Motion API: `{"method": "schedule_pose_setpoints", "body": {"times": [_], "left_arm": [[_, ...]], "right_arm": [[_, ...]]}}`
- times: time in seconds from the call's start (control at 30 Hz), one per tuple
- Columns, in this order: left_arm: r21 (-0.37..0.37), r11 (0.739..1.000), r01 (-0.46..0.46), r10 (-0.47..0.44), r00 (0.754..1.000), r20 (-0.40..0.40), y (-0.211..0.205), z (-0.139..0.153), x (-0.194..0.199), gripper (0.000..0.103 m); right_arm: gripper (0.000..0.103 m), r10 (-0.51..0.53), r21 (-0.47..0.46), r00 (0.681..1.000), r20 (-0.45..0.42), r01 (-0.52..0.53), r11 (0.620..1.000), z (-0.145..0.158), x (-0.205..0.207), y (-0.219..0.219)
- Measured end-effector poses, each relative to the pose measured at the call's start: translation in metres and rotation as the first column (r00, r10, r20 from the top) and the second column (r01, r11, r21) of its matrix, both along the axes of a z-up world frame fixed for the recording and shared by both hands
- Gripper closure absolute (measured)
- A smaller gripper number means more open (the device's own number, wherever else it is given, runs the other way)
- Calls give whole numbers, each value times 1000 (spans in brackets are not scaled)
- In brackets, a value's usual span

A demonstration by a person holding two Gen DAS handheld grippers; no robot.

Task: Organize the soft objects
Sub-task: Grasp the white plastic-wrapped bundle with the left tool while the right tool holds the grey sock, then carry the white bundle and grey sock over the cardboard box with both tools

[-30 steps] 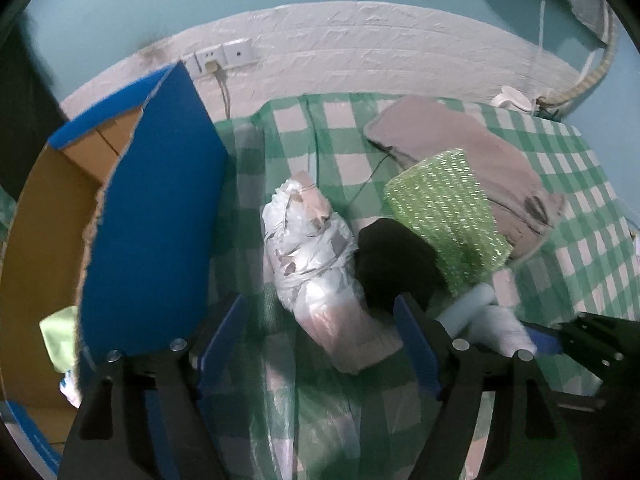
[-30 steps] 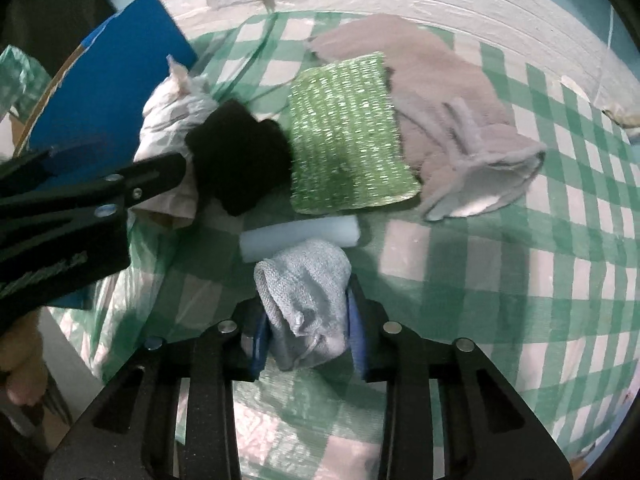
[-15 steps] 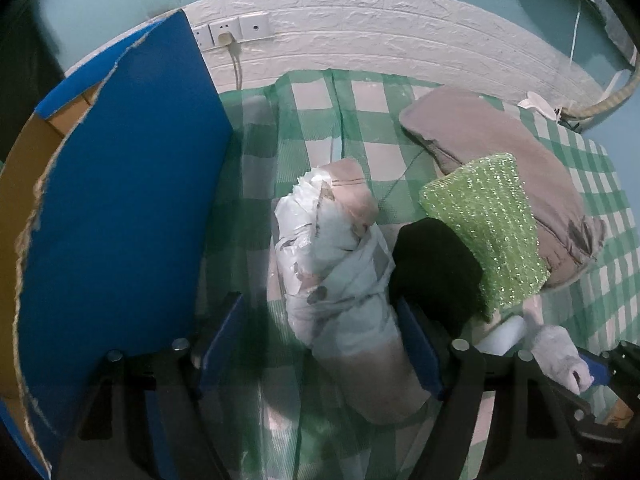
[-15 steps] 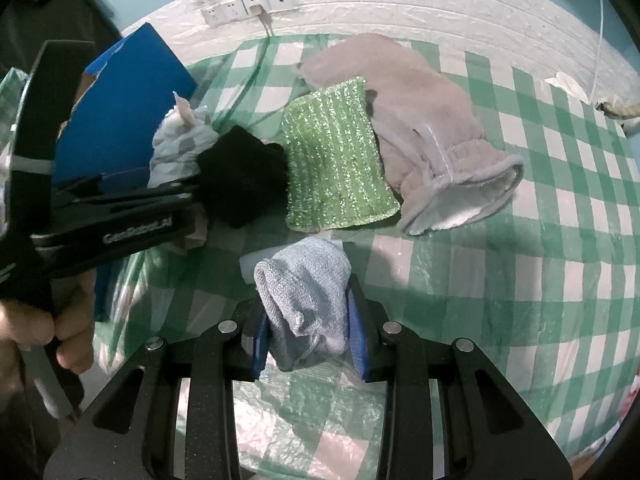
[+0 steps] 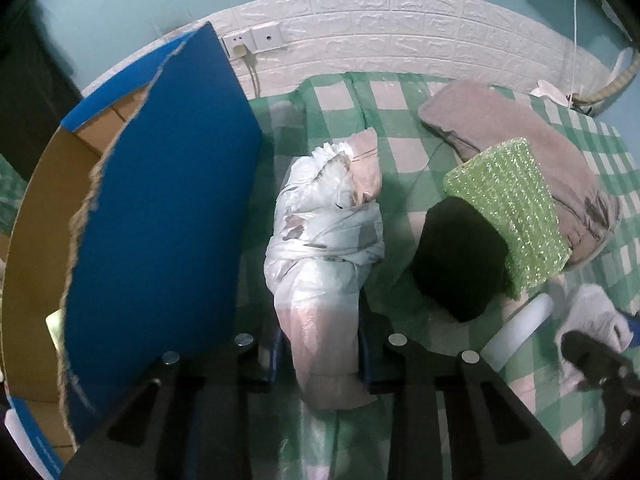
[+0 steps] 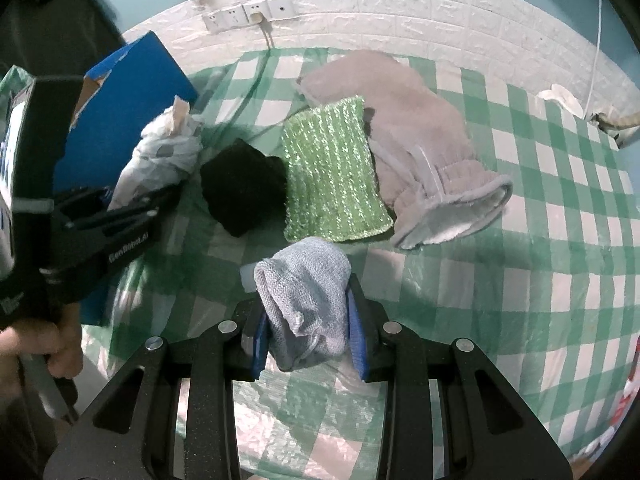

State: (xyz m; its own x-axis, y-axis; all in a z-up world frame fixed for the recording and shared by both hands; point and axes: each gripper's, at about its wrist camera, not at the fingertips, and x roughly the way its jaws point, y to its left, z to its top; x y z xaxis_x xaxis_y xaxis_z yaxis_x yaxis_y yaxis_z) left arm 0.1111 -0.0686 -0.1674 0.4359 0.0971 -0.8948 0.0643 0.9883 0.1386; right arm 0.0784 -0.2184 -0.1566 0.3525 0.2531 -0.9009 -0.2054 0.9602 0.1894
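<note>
one plastic-wrapped bundle (image 5: 324, 248), one black cloth (image 6: 242, 186), one green sponge cloth (image 6: 332, 184), one grey mitt (image 6: 416, 140), one grey sock (image 6: 306, 280), one foam roll (image 5: 516, 330), one box (image 5: 160, 216).

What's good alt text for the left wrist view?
The left gripper is shut on a white plastic-wrapped bundle lying on a green checked cloth, beside a blue box. A black cloth, green pad and grey mitt lie right.

Domestic room, likely a home. Table covered by green-and-white checked plastic cloth (image 6: 520, 240); teal painted wall with white faux-brick panel (image 6: 400, 12) along its base; wall sockets (image 6: 248, 14) with a plugged cord. Torn blue cardboard box (image 5: 160, 220) beside the table; household cloths and mitt (image 6: 420, 148) scattered on top.
</note>
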Motion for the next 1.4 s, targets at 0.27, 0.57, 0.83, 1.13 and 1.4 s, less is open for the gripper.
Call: {"method": "schedule_pose_setpoints", "body": {"times": [0.27, 0.57, 0.83, 1.13, 1.4], "left_arm": [[-19, 1000, -6, 7, 999, 52, 11, 21, -14, 76], [-21, 999, 24, -21, 995, 97, 13, 45, -30, 76], [-14, 999, 44, -41, 990, 137, 14, 66, -47, 76], [9, 999, 45, -46, 979, 198, 21, 95, -68, 76], [9, 1000, 12, -14, 976, 219, 43, 112, -82, 76]], "right_arm": [[71, 4, -9, 999, 36, -3, 1000, 14, -8, 3], [71, 0, -31, 997, 81, 2, 1000, 36, -14, 5], [71, -2, -37, 992, 127, 7, 999, 58, -14, 7], [71, 25, -44, 985, 169, -17, 999, 79, -15, 23], [71, 67, -44, 976, 207, -59, 997, 98, -17, 48]]}}
